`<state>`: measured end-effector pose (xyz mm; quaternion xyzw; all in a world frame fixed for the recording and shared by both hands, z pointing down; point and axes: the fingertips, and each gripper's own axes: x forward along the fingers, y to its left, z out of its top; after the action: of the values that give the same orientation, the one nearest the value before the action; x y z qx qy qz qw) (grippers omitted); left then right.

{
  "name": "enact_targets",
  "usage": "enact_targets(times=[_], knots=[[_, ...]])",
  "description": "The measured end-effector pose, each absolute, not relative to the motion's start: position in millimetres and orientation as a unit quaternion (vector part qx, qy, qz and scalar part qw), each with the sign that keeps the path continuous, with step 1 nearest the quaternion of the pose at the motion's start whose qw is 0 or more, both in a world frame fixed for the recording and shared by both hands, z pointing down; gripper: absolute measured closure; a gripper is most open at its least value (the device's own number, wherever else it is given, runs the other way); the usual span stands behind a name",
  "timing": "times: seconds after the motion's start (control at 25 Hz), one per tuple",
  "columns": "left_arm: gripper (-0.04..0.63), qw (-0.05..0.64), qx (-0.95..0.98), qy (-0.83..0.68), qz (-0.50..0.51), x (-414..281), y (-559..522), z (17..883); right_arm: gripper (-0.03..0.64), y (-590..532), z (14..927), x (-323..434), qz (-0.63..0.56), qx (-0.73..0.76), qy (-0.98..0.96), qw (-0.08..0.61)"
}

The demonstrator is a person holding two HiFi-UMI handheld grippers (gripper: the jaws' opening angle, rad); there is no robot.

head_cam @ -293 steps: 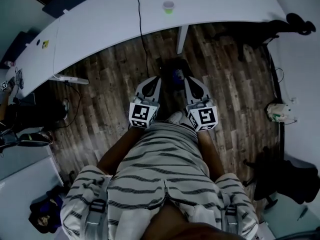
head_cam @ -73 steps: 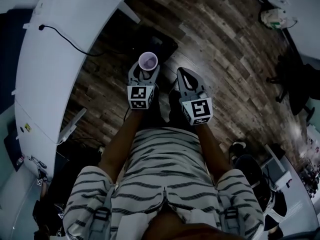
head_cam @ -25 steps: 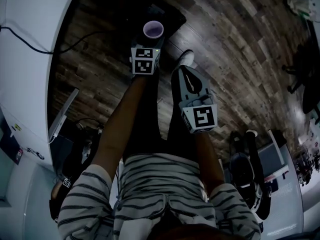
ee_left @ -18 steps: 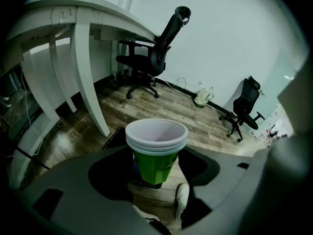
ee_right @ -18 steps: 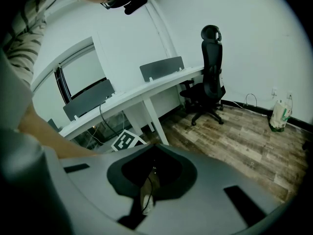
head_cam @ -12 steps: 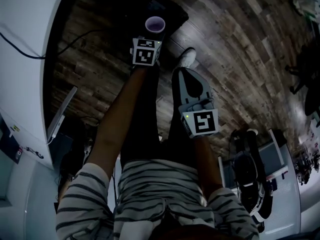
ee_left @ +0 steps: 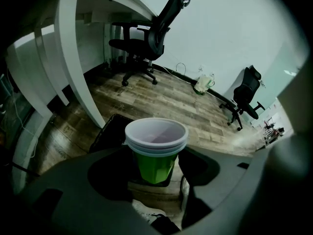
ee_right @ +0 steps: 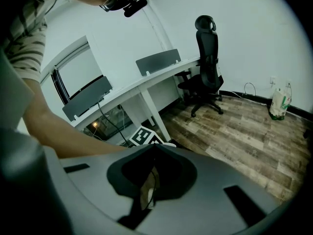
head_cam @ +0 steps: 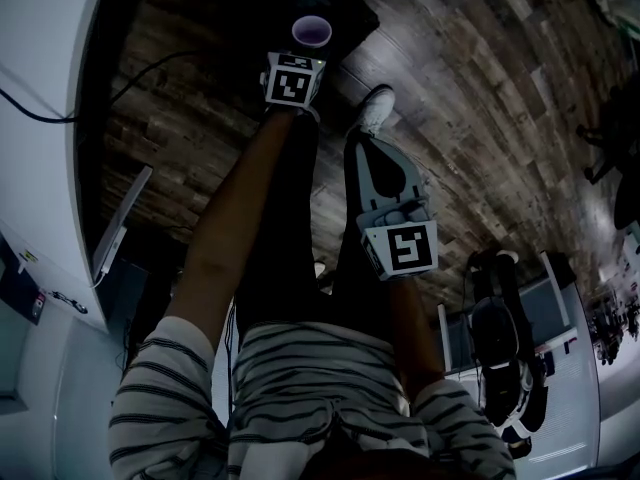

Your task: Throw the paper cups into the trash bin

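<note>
Head view: over the last second the left claw [head_cam: 303, 52] has extended forward, bringing the paper cups [head_cam: 312, 30] above the dark trash bin [head_cam: 350, 13]. Left gripper view: its jaws clamp the stacked paper cups, with the trash bin just below, so release is probably next. Right gripper view: the right claw [ee_right: 150, 151] is fully closed and holds nothing.

The cups [ee_left: 155, 156] are coloured green, with white rims and a pale lilac inside. The bin [ee_left: 108, 131] is seen as black. The floor [head_cam: 480, 118] is patterned in brown wood-grain planks. The desk [head_cam: 40, 88] is finished white and the chairs [ee_left: 156, 31] black. The shirt [head_cam: 320, 388] is striped, dark on white. The marker cubes [head_cam: 403, 250] are printed with black-and-white squares.
</note>
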<state>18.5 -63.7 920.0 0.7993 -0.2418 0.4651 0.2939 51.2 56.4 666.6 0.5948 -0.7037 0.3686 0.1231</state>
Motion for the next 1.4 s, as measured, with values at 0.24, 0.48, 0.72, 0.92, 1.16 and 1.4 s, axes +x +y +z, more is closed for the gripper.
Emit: enact_targets(times=[0.24, 0.48, 0.72, 0.92, 1.16, 1.4], knots=[[0.288, 0.286, 0.796, -0.237, 0.479, 18, -63, 936, 0.607, 65, 672, 48, 0.371, 0.594, -0.704, 0.121], [0.287, 0.276, 0.794, -0.229, 0.491, 19, -63, 954, 0.607, 67, 677, 50, 0.38, 0.598, -0.697, 0.115], [0.287, 0.27, 0.791, -0.223, 0.502, 22, -63, 968, 0.607, 60, 676, 50, 0.375, 0.596, -0.702, 0.107], [0.287, 0.249, 0.79, -0.228, 0.512, 18, -67, 985, 0.607, 59, 676, 54, 0.37, 0.601, -0.701, 0.104], [0.287, 0.253, 0.788, -0.221, 0.515, 18, -65, 990, 0.607, 66, 685, 52, 0.384, 0.6, -0.693, 0.113], [0.287, 0.258, 0.784, -0.213, 0.523, 17, -60, 1003, 0.607, 66, 687, 51, 0.389, 0.599, -0.692, 0.107]])
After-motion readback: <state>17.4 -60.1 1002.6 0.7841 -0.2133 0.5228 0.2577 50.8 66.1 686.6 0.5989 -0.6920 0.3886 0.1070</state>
